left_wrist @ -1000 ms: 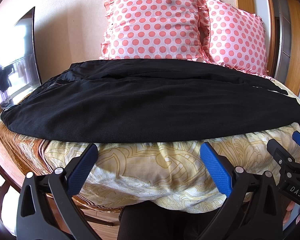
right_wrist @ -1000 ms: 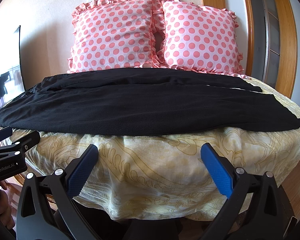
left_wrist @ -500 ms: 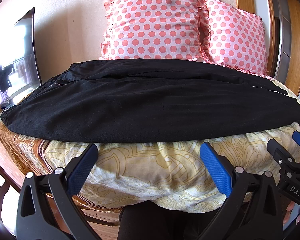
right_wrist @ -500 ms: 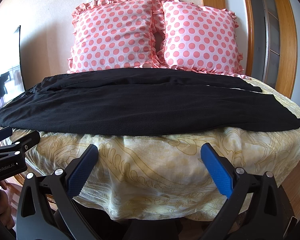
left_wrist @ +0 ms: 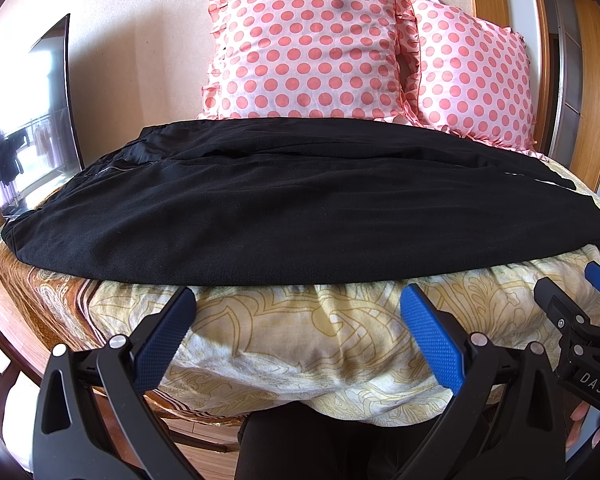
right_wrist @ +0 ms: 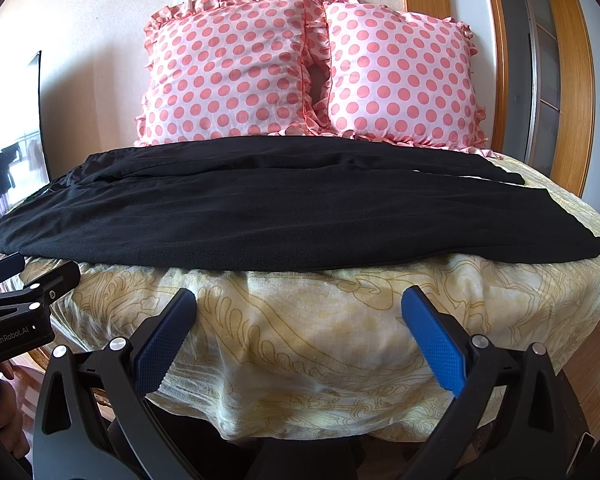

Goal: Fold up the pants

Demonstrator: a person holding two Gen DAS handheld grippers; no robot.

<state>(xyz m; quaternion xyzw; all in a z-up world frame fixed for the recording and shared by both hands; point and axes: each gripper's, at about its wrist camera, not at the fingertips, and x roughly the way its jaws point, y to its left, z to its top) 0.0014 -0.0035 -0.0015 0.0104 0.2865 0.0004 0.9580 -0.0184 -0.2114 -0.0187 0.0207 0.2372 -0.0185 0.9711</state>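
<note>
Since both tools sit short of the bed edge with nothing between their pads, no grasp has begun. Left tool [left_wrist: 296, 320] spread wide, empty; right tool [right_wrist: 298, 318] same, spread and empty.

Pants [right_wrist: 260, 220] lie flat across the bed [right_wrist: 300, 340], long axis running 9 to 3 o'clock, waist end toward 9, leg ends toward 3, in front of two dotted pillows [right_wrist: 312, 72]. One leg looks laid over the other, the far one peeking out at 1 o'clock in the right wrist view.

Handling, my read: thin soft knit, light, zero stiffness, will sag and drape from any pinch point. Matte fabric, so slip in the pads is unlikely, but it may drag on the yellow bedspread [left_wrist: 300, 340] and pull it along.

Grip points: pinch through both layers at the near hem edge, left tool near the waist corner at 9 o'clock [left_wrist: 24, 240], right tool near the cuff corner at 3 o'clock [right_wrist: 596, 248]. A single-layer grab would split the legs
</note>
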